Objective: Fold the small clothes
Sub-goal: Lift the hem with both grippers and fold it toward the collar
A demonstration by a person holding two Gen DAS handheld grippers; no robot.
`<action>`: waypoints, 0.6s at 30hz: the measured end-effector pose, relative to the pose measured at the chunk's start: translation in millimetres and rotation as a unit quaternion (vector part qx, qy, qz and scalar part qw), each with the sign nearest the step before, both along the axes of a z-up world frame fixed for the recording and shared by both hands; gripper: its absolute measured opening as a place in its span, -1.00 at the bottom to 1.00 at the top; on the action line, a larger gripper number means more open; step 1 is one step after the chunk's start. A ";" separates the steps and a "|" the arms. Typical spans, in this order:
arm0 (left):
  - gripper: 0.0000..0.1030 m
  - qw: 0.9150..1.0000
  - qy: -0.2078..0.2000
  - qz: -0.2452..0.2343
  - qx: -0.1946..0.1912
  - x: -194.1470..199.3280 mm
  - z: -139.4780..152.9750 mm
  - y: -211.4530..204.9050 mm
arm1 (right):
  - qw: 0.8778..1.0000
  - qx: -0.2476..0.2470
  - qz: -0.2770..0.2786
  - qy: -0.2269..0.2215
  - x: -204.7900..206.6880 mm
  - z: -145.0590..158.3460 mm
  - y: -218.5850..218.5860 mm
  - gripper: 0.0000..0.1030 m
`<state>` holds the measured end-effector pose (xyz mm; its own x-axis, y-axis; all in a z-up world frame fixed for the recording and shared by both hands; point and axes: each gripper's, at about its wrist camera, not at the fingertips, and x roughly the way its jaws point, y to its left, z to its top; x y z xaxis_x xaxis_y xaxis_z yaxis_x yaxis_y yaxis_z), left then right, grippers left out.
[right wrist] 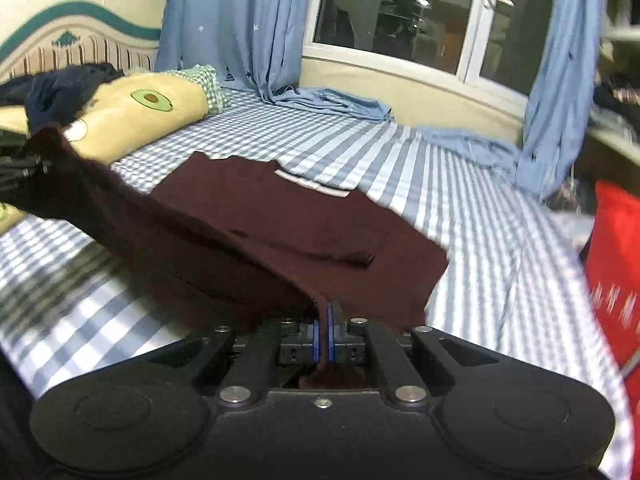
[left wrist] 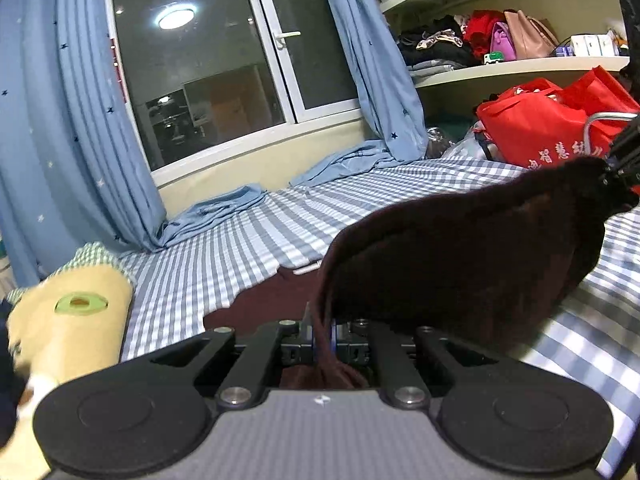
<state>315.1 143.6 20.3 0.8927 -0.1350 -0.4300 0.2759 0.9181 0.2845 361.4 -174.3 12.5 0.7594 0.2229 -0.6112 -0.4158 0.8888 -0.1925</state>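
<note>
A dark maroon garment (right wrist: 280, 216) lies partly on the blue-and-white checked bed (right wrist: 460, 184), its white-trimmed collar toward the window. My right gripper (right wrist: 324, 332) is shut on its near hem and lifts that edge off the bed. My left gripper (left wrist: 322, 336) is shut on the same hem further along; the raised cloth (left wrist: 472, 256) hangs between the two grippers. The right gripper also shows at the right edge of the left wrist view (left wrist: 620, 176). The left gripper shows at the left edge of the right wrist view (right wrist: 24, 168).
A yellow avocado-print pillow (right wrist: 148, 108) and dark clothes (right wrist: 60, 84) lie at the headboard end. Blue curtains (left wrist: 72, 120) pool on the bed by the window. Red bags (left wrist: 552, 128) and shelves (left wrist: 500, 64) stand at the bed's other end.
</note>
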 end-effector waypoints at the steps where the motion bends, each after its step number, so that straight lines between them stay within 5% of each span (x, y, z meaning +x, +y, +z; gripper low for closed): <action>1: -0.90 1.000 0.002 0.000 0.004 14.5 4.2 2.4 | 1.000 -0.011 0.001 -0.006 14.1 5.7 3.2 -0.95; 10: -0.91 0.997 0.065 0.021 0.025 186.0 13.0 21.8 | 0.997 -0.081 0.006 -0.016 173.7 28.1 47.1 -0.95; 18: -0.90 0.979 0.199 0.042 0.000 332.1 -73.8 42.3 | 0.987 -0.141 -0.010 0.076 324.8 -56.9 104.5 -0.95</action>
